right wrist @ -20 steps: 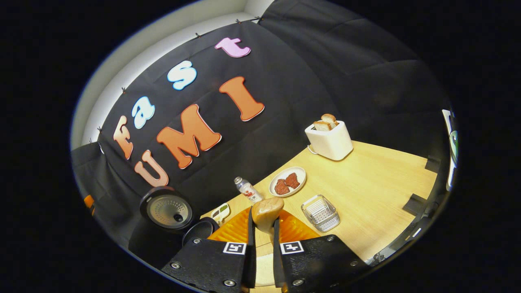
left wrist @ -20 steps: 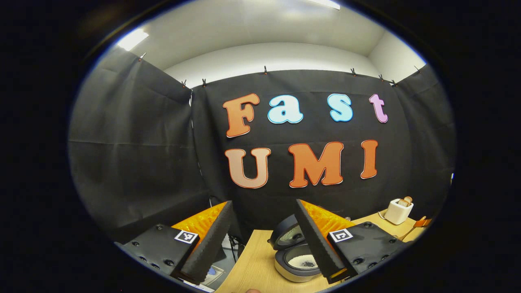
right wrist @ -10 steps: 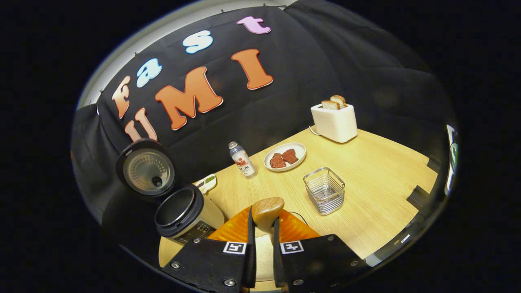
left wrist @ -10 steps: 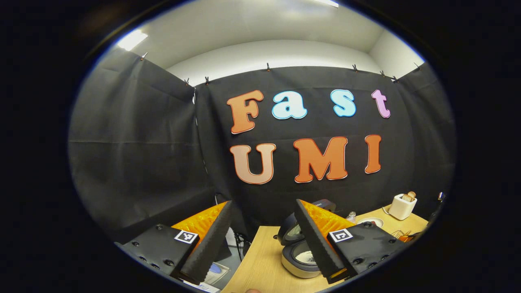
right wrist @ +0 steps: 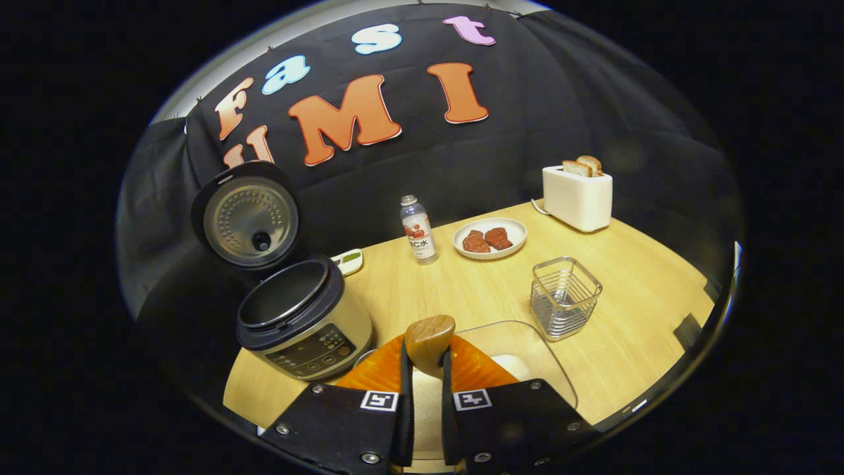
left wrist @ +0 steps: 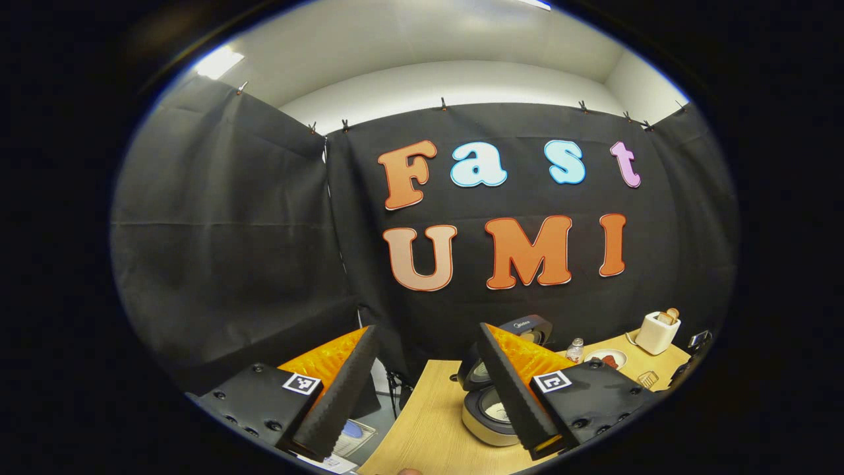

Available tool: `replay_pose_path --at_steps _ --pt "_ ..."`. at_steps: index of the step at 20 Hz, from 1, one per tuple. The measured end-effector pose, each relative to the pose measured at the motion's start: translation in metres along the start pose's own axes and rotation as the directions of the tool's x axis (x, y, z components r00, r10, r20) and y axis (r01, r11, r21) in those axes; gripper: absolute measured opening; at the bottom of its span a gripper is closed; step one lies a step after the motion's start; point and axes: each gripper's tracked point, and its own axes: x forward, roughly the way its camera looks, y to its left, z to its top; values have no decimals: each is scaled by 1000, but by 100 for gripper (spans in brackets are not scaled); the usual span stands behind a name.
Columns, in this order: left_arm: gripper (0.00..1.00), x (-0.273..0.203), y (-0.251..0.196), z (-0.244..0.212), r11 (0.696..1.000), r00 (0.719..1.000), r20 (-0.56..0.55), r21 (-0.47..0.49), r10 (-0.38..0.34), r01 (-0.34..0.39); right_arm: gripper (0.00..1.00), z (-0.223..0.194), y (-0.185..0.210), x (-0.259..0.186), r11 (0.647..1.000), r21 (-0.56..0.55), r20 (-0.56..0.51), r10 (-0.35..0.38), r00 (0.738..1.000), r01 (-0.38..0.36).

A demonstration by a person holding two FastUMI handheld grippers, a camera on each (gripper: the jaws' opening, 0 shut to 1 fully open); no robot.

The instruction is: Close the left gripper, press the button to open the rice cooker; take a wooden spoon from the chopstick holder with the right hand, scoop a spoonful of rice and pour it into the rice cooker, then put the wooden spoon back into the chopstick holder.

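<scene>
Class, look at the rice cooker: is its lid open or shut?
Open. In the right gripper view the rice cooker has its lid swung up behind, the metal inner face showing, and the pot's dark rim uncovered.

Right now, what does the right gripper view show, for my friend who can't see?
The right gripper pinches a wooden spoon above a clear bowl of rice. An open rice cooker stands to the left, a wire chopstick holder to the right.

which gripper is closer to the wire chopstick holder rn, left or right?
Right. The right gripper, shut on the wooden spoon, sits just short of the chopstick holder. The left gripper is beyond the rice cooker, the holder tiny and far.
</scene>
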Motion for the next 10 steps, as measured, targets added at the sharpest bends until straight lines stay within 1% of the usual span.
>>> replay_pose_path --at_steps 3,4,6,8,9,10 --pt "96 -2 -1 1 1000 1000 2 4 -1 1 17 -2 4 0 994 108 -25 26 999 -23" --pt "100 -2 -2 1 1000 1000 3 3 -4 4 17 -3 3 2 989 143 -33 29 999 -24" --pt "100 -3 -5 1 1000 1000 4 -2 -12 12 17 -3 -1 1 976 214 -48 44 998 -33" --pt "100 -1 -7 1 1000 1000 5 -5 -16 16 17 -2 -3 0 952 304 -56 66 996 -46" --pt "96 -1 -7 0 1000 1000 5 -6 -16 16 17 -1 -4 -1 932 358 -59 80 995 -54" --pt "96 -1 -8 -1 1000 1000 3 -6 -17 18 16 -1 -4 1 909 412 -60 94 994 -61"
